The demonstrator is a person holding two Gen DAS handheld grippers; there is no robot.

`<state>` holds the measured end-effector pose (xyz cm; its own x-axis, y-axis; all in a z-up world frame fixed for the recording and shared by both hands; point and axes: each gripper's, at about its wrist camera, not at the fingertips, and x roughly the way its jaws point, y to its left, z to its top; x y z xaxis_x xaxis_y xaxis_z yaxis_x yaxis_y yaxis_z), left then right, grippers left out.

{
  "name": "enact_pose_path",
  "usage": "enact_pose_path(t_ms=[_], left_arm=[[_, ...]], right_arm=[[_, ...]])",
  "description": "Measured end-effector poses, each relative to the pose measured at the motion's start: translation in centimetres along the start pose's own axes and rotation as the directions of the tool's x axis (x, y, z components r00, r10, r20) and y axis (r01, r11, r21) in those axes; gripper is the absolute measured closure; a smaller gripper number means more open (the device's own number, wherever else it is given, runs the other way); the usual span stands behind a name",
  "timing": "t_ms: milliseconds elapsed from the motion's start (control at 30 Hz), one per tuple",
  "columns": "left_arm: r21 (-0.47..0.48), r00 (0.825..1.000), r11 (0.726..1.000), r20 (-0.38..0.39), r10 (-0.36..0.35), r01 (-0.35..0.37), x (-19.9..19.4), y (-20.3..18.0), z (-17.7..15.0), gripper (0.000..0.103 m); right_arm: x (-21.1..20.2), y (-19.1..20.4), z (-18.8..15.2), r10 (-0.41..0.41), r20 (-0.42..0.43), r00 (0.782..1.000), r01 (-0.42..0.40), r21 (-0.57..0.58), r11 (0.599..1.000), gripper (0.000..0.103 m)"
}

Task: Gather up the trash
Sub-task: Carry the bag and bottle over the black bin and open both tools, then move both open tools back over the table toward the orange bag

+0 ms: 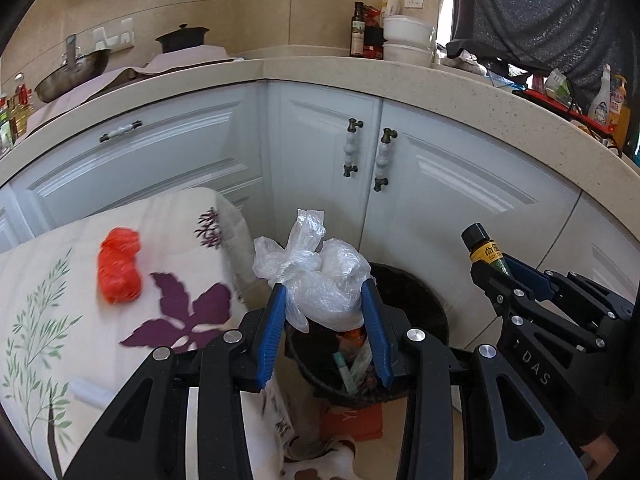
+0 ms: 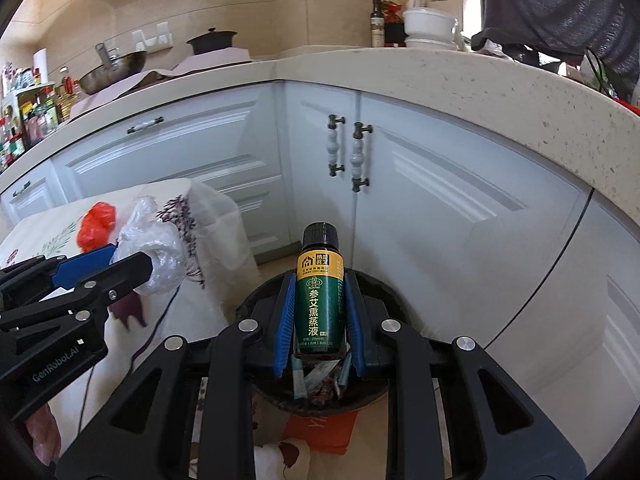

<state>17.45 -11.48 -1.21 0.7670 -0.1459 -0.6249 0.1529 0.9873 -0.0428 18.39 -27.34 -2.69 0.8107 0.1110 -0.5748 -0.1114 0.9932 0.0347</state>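
- The white kitchen cabinets (image 1: 328, 152) fill the back of both views, wrapping a corner under a pale speckled worktop (image 1: 360, 70), and here a wok (image 1: 74, 72), a dark pot (image 1: 182, 38) and stacked white bowls (image 1: 408, 40) sit on top.
- Lower left, a surface draped in a white cloth with purple leaves (image 1: 172, 308) stands just beside the cabinets; a crumpled red bag (image 1: 120, 266) lies on it, blurred in the left view.
- Down on the floor, between cloth and cabinets, sits the round black trash bin (image 1: 416, 300), and there is rubbish inside it: packets and wrappers show at its mouth.
- The left claw (image 1: 326, 304) comes in next, its blue pads partly closed and pressing either side of a crumpled clear plastic bag (image 1: 316, 276); the bag is held over the near left rim of the bin, bulging up above the fingertips.
- The right claw (image 2: 320, 300) is narrower still, clamped on a small green bottle (image 2: 320, 300) with a yellow band and a black cap; the bottle stands upright between the pads, cap above the fingertips, directly over the bin's opening.
- From the left view the two claws are side by side, apart, the bottle to the right of the bag, both above the bin.
- Smallest of all, an orange-red sheet (image 2: 320, 428) lies on the floor under the bin's near edge.
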Motion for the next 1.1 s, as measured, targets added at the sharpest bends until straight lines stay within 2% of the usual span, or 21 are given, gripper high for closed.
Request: enact_pose_path(t_ms=[67, 100, 133, 200, 267, 533, 900, 1100], left_arm=[[-0.005, 1.0, 1.0, -0.004, -0.005, 0.005, 0.9, -0.3, 0.4, 0.063], [-0.007, 1.0, 1.0, -0.008, -0.005, 0.005, 1.3, -0.4, 0.6, 0.061], [-0.007, 1.0, 1.0, -0.01, 0.0, 0.0, 1.6, -0.6, 0.7, 0.06], [-0.007, 1.0, 1.0, -0.009, 0.009, -0.009, 1.9, -0.7, 0.8, 0.055], [-0.009, 1.0, 1.0, -0.008, 0.009, -0.009, 1.8, -0.5, 0.9, 0.048], [-0.043, 1.0, 0.999, -0.002, 0.03, -0.03, 0.0, 1.7, 0.7, 0.043], [-0.124, 0.993, 0.985, 0.007, 0.118, -0.116, -4.5, 8.1, -1.5, 0.043], [-0.185, 0.982, 0.965, -0.002, 0.187, -0.184, -6.7, 12.4, -3.3, 0.043]], right_arm=[[0.6, -0.6, 0.3, -0.009, 0.006, 1.0, 0.009, 0.016, 1.0, 0.079], [0.9, -0.9, 0.4, -0.012, 0.007, 1.0, 0.012, 0.023, 1.0, 0.076], [1.2, -1.0, 0.5, -0.018, 0.006, 1.0, 0.018, 0.028, 0.999, 0.067], [1.5, -1.3, 0.6, -0.029, 0.009, 1.0, 0.028, 0.039, 0.999, 0.063], [1.7, -1.4, 0.7, -0.028, 0.007, 1.0, 0.028, 0.042, 0.999, 0.063], [1.0, 1.0, 0.8, 0.02, 0.013, 1.0, -0.021, 0.018, 1.0, 0.063], [-1.1, 8.5, 0.5, 0.175, 0.015, 0.985, -0.173, -0.075, 0.982, 0.063], [-1.9, 12.5, 0.3, 0.247, 0.002, 0.969, -0.244, -0.13, 0.961, 0.063]])
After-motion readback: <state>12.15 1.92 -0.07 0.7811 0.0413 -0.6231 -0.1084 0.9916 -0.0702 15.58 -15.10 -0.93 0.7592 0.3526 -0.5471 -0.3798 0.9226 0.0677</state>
